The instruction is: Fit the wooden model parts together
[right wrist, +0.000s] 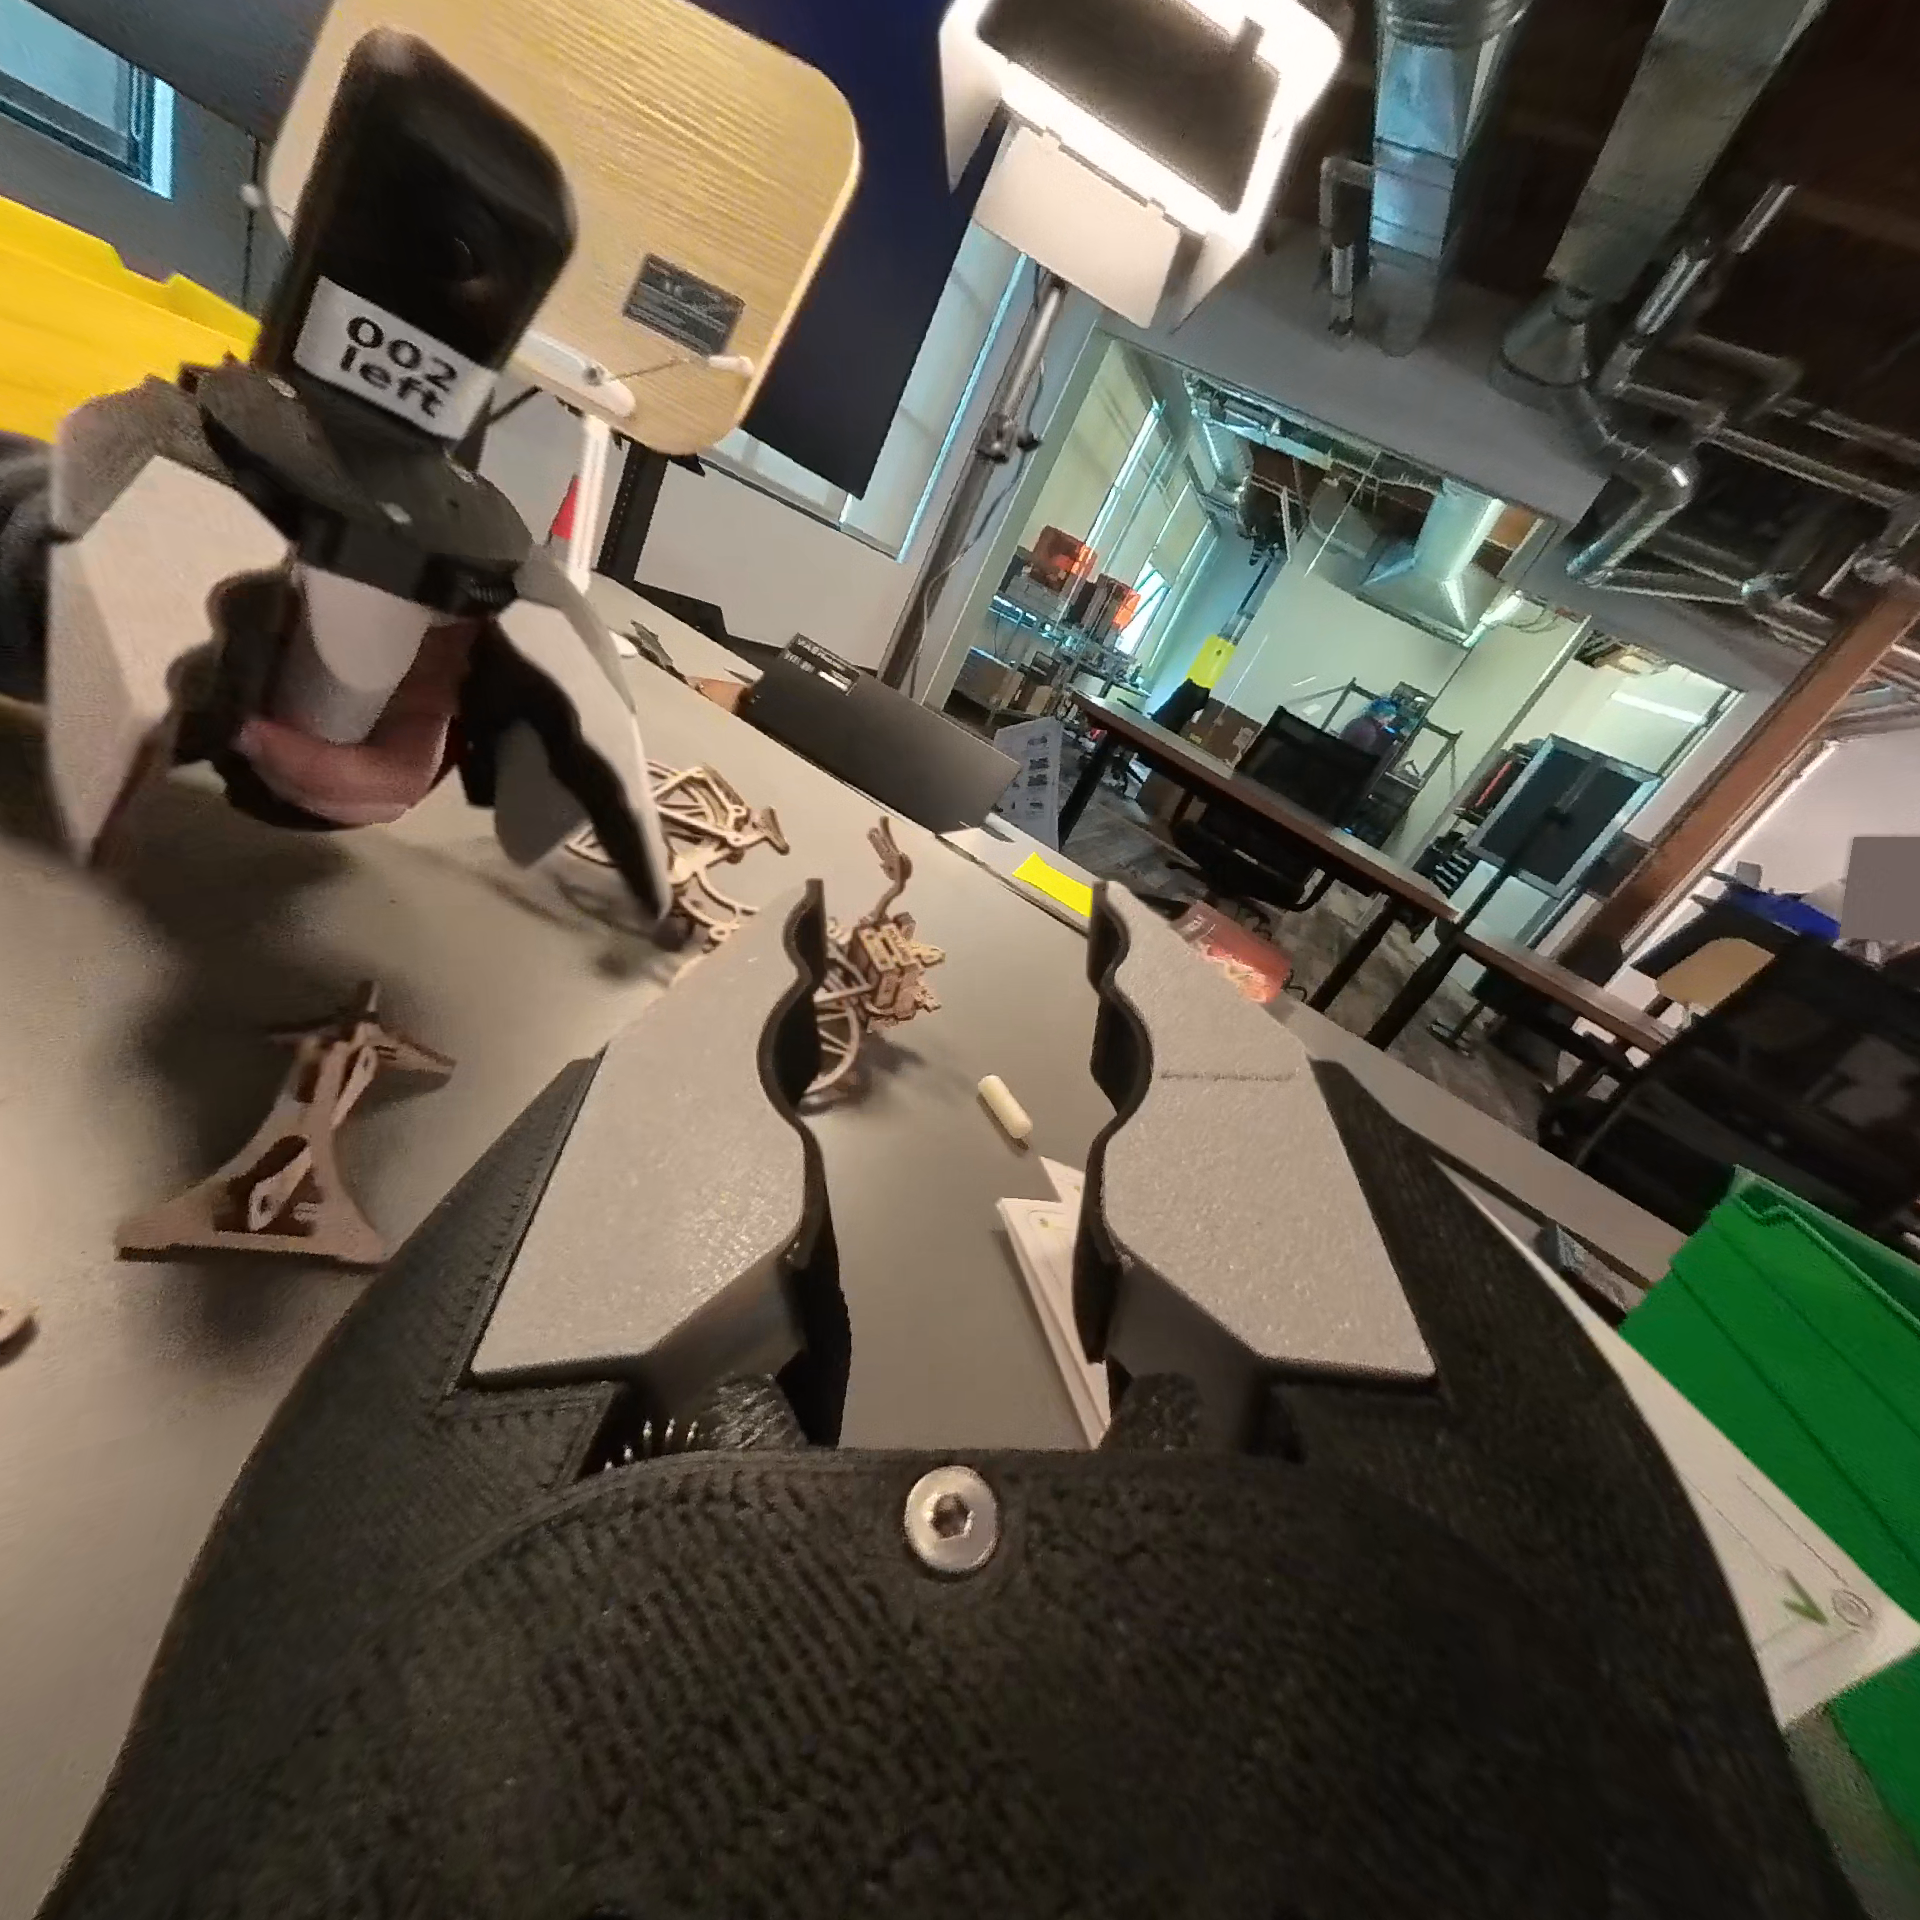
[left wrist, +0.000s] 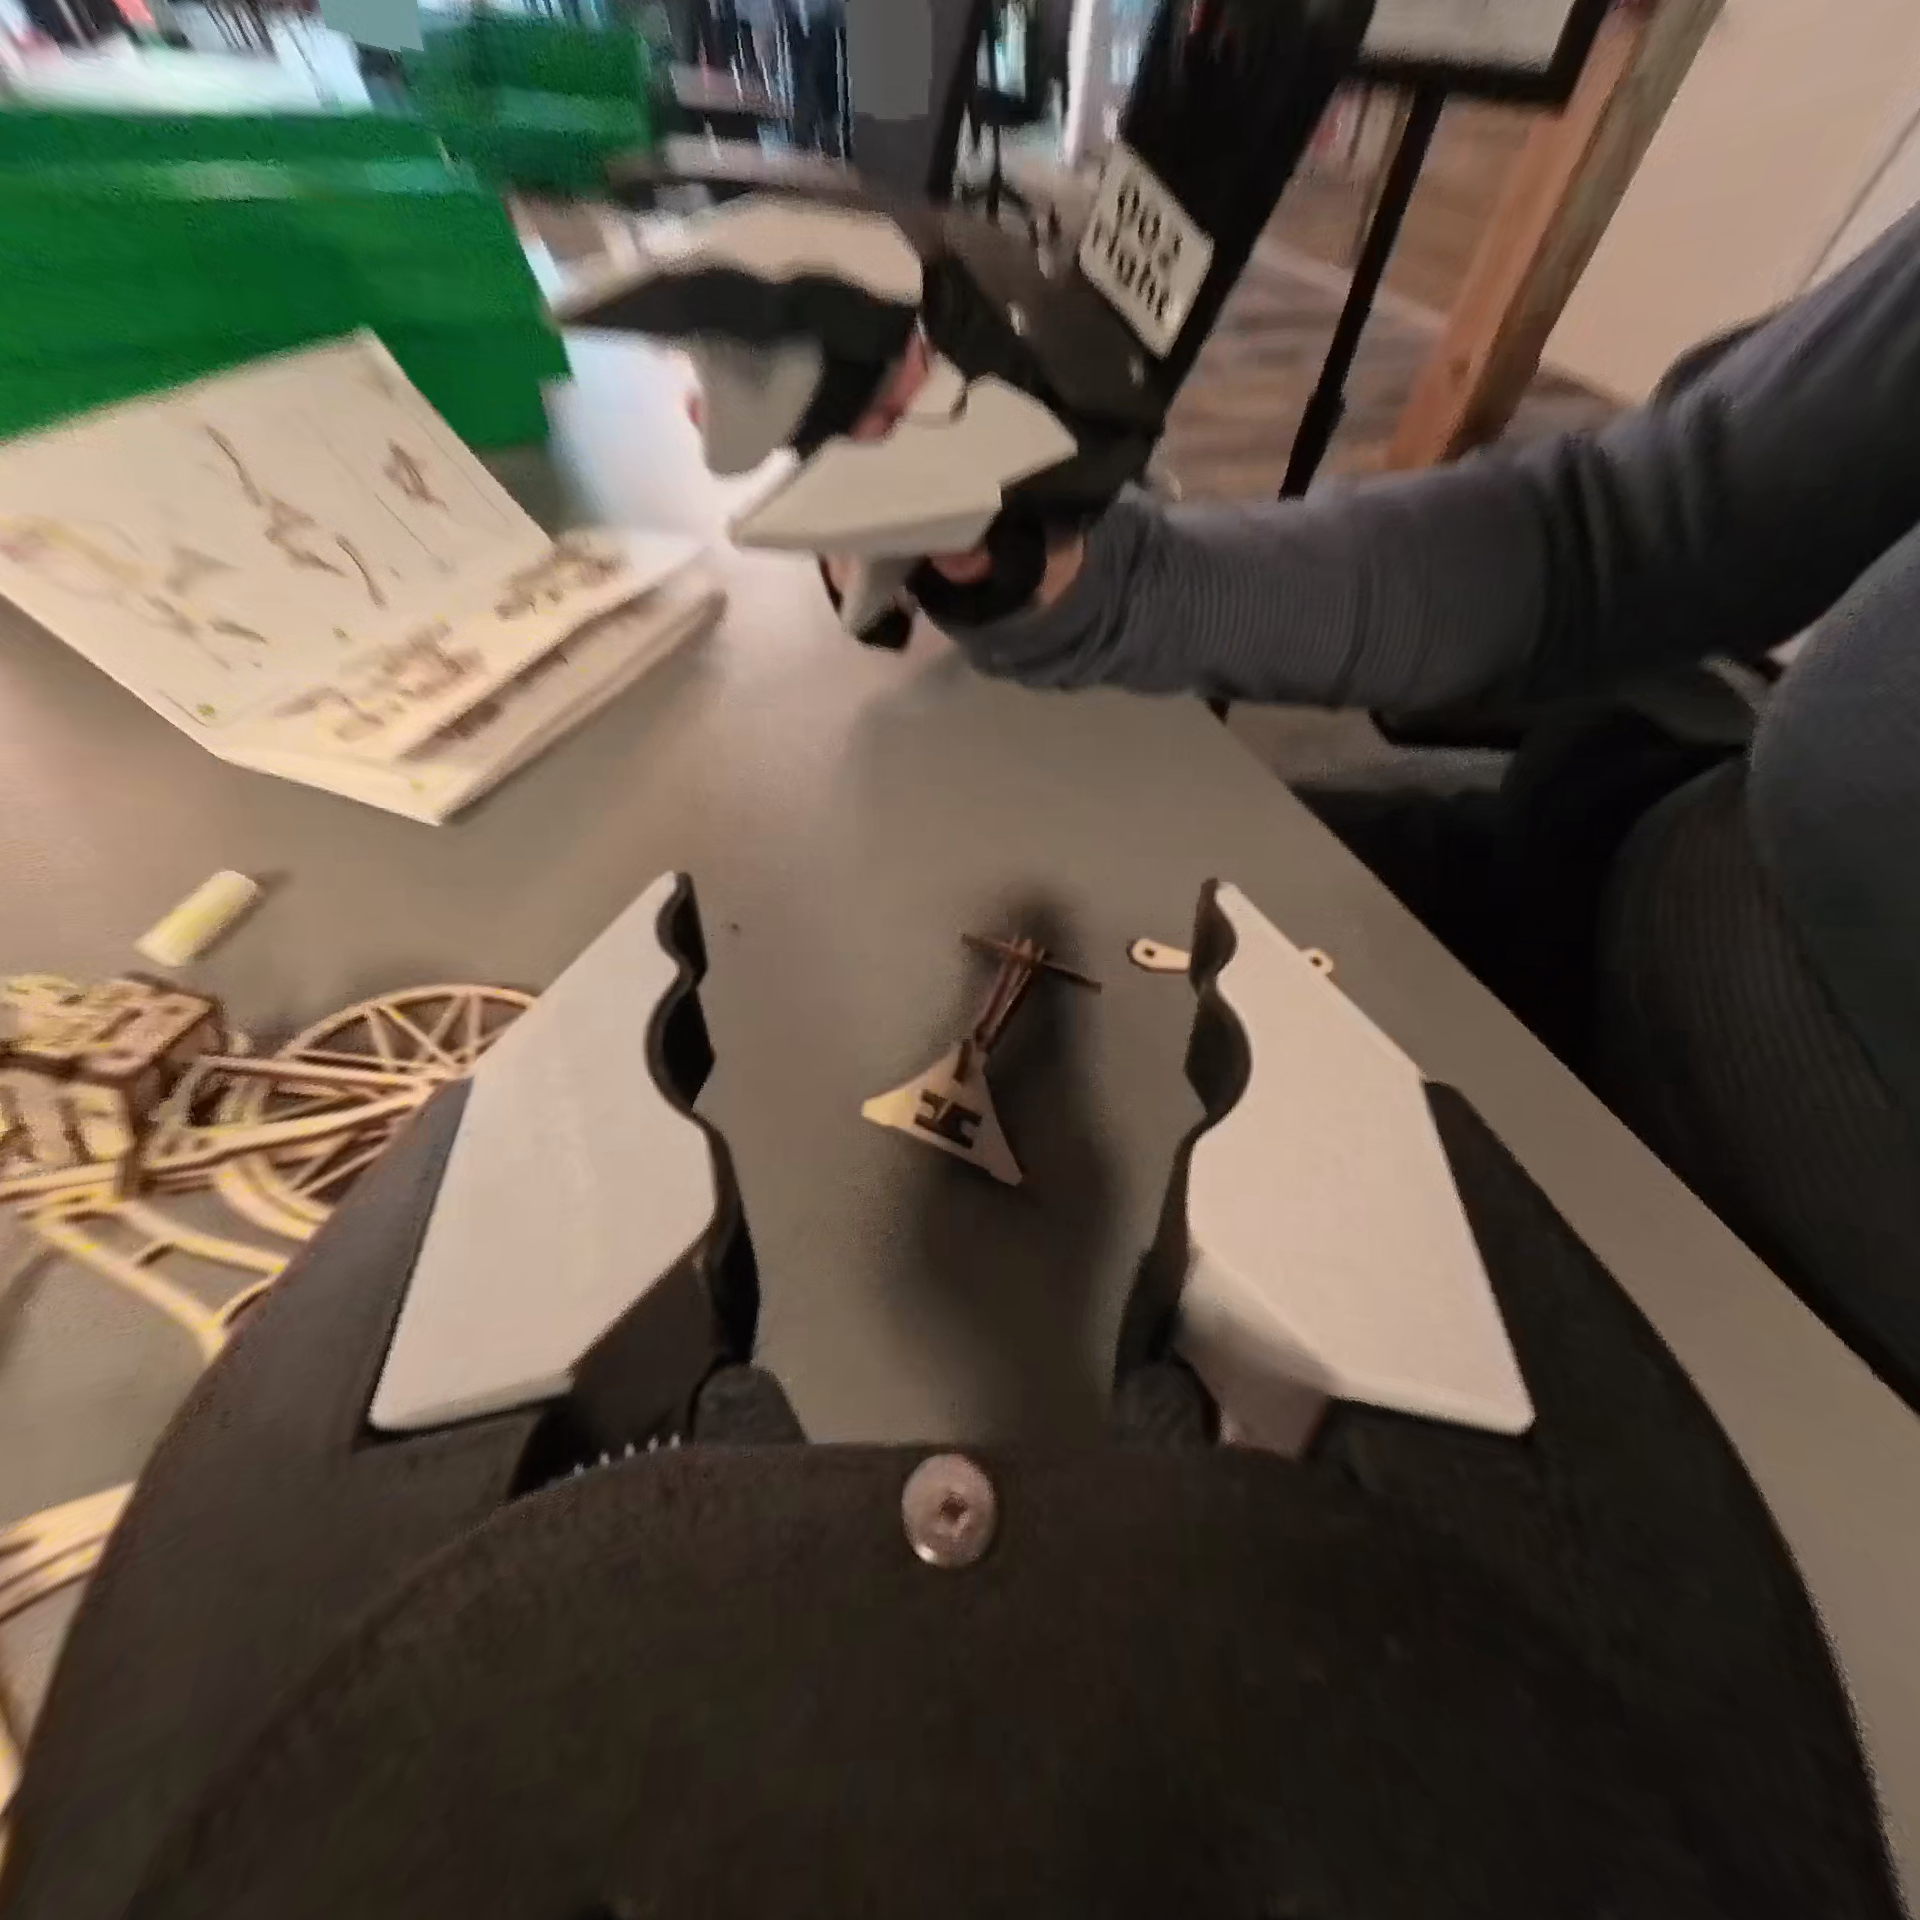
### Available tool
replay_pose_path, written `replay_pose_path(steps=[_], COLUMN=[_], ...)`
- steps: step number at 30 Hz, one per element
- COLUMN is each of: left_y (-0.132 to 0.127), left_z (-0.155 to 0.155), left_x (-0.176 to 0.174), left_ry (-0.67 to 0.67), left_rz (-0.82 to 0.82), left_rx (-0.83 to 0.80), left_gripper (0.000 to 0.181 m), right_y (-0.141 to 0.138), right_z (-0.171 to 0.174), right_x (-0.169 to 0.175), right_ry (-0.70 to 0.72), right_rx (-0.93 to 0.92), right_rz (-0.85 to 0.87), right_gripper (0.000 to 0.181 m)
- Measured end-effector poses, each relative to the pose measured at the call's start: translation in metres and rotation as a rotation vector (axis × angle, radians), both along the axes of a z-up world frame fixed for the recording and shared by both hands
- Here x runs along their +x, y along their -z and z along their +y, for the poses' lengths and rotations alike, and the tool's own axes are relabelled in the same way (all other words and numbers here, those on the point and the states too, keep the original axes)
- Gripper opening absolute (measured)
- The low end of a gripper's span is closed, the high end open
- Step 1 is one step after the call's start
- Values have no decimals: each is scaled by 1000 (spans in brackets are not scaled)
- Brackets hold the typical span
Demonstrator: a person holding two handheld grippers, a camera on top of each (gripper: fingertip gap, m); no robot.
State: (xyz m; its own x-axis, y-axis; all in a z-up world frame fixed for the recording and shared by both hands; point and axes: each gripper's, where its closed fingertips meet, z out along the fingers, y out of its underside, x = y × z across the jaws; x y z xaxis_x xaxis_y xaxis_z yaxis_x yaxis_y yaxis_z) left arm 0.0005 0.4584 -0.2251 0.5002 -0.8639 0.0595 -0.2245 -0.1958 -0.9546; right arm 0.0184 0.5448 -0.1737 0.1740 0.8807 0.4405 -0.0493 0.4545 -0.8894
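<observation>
Wooden model part (left wrist: 943, 1114), flat, triangular, slotted, lies on the matte grey counter (left wrist: 914, 810) between the wide-spread left gripper (left wrist: 945, 997); right gripper (right wrist: 951, 997) gapes empty.

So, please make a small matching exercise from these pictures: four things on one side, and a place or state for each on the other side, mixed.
Things:
1. left gripper
2. triangular wooden part
3. instruction booklet
4. green bin

Places or states:
a. at the table's far end, lying open
b. open, holding nothing
c. on the table, ahead between the left gripper's fingers
d. at the right edge of the right wrist view

Pairs: 1-b, 2-c, 3-a, 4-d
</observation>
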Motion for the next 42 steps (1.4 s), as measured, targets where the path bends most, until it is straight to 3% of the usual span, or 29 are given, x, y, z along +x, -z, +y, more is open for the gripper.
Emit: replay_pose_path(steps=[4,7,13,18,22,28,34,42], left_y=[-26,-31,-39,-38,-24,32,32,58], left_z=[2,8,7,4,-6,-23,-29,-25], left_x=[-34,-53,-62,-58,-43,-21,-19,-18], left_ry=[-151,-238,-225,-187,-67,131,172,148], left_rz=[-106,-137,-247,-241,-147,202,207,360], left_rx=[234,268,232,225,180,-8,7,-67], left_gripper=[79,72,64,65,71,74,57,68], right_y=[10,16,30,42,63,93,109,114], right_z=[-16,-30,-57,-79,-92,-96,-99,-100], right_x=[0,0,-4,-12,-16,-21,-22,-27], right_ry=[19,24,-83,-132,-197,-181,-155,-201], right_rx=[24,49,-113,-119,-215,-310,-319,-332], right_rz=[-73,-111,-192,-291,-454,-664,-807,-873], right_gripper=[47,43,42,43,44,36,26,15])
